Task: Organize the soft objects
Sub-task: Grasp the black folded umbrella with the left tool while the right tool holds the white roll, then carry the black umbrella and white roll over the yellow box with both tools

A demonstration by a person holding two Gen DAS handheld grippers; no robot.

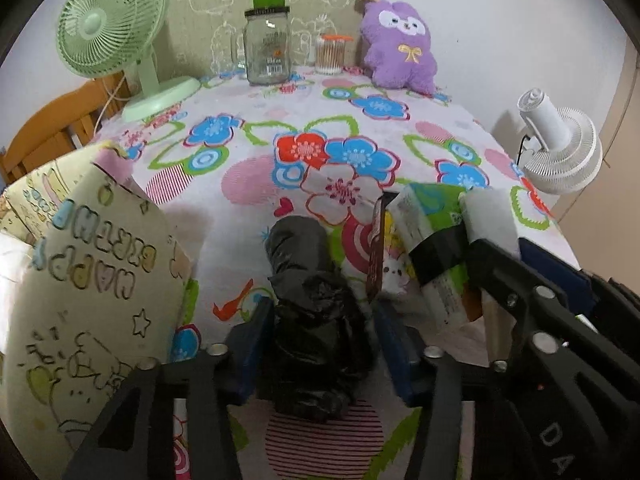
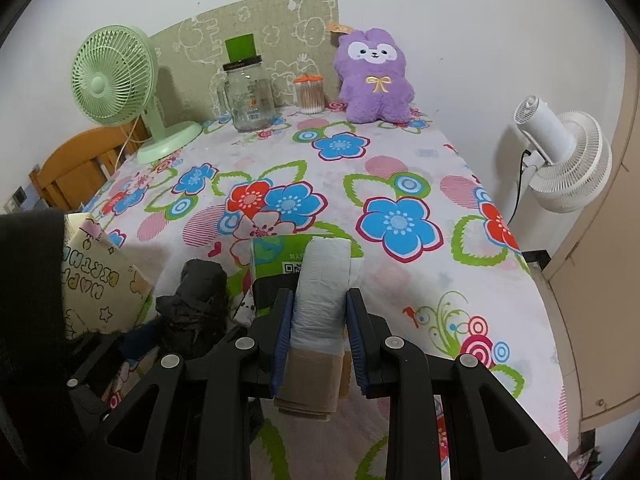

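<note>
Right gripper [image 2: 318,332] clamped on white bag roll [image 2: 324,280], carrying it. Left gripper [image 1: 316,344] straddles black bag roll [image 1: 308,304], pads apparently not yet pressing; positioned for pickup.

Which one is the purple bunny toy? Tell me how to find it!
Look at the far end of the flowery table, where things stand in a row against the wall. Go right, past the green fan, the glass jar and the little tub of cotton swabs. The purple plush toy is the only fluffy one, wearing a yellow bow.
</note>
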